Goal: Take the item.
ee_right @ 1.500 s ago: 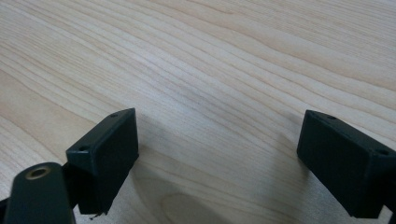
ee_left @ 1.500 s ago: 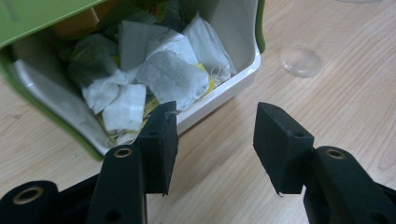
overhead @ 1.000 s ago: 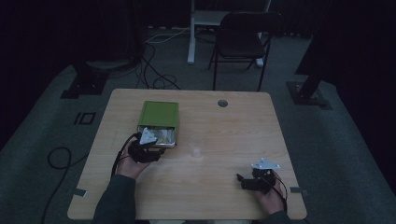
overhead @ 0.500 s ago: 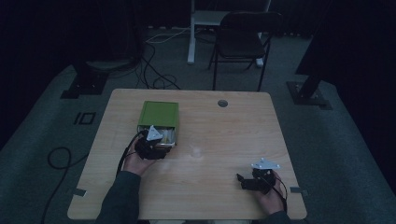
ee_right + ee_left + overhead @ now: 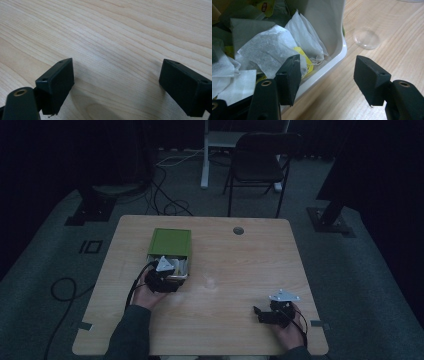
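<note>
A green box lies on the left half of the table, its white inner tray pulled out toward me. The tray is packed with white tea bags, some with yellow tags. My left gripper is at the tray's front corner. In the left gripper view its jaws straddle the tray's wall, one inside over the bags and one outside over the wood. They have just been opening and grip nothing. My right gripper rests open near the front right edge, with bare wood between its jaws.
A small clear glass stands on the table just right of the tray, and its round rim also appears in the left gripper view. A cable hole marks the far side. A black chair stands behind the table.
My left hand has edged right, bringing its gripper up to the tray's front. The right hand has not moved.
</note>
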`<state>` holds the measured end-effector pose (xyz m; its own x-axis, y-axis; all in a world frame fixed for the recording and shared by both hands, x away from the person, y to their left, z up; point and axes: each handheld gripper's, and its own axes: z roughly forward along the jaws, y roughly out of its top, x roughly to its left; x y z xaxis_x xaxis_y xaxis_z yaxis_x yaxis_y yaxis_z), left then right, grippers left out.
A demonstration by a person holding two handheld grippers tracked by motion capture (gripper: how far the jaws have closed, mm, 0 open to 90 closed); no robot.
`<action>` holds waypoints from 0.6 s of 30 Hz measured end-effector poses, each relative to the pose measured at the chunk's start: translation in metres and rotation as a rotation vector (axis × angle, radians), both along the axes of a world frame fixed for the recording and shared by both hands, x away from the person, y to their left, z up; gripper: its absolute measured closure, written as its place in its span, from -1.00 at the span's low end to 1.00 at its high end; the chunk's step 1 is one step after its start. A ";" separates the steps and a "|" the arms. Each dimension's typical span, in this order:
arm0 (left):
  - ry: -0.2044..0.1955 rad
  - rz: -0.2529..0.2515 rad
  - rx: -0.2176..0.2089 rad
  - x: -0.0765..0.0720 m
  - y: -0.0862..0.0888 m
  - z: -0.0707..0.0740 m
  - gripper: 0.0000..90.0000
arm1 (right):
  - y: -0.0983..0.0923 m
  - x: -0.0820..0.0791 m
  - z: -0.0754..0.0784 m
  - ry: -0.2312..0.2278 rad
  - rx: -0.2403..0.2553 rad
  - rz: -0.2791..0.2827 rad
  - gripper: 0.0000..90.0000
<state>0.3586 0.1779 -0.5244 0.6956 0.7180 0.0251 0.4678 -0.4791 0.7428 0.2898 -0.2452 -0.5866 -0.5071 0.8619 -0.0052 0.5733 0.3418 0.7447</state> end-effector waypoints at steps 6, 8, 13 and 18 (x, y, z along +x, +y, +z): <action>-0.001 0.002 -0.021 -0.015 0.003 -0.002 -0.07 | 0.000 0.000 0.000 0.001 0.001 0.000 -0.73; 0.002 0.002 -0.024 -0.021 0.004 -0.003 -0.04 | 0.000 0.000 0.000 0.000 0.001 -0.001 -0.73; 0.005 -0.005 -0.022 -0.035 0.005 -0.009 -0.02 | 0.000 0.000 0.000 0.000 0.001 -0.001 -0.73; 0.002 -0.013 -0.014 -0.043 0.005 -0.009 0.01 | 0.000 0.000 0.000 0.000 0.001 -0.001 -0.73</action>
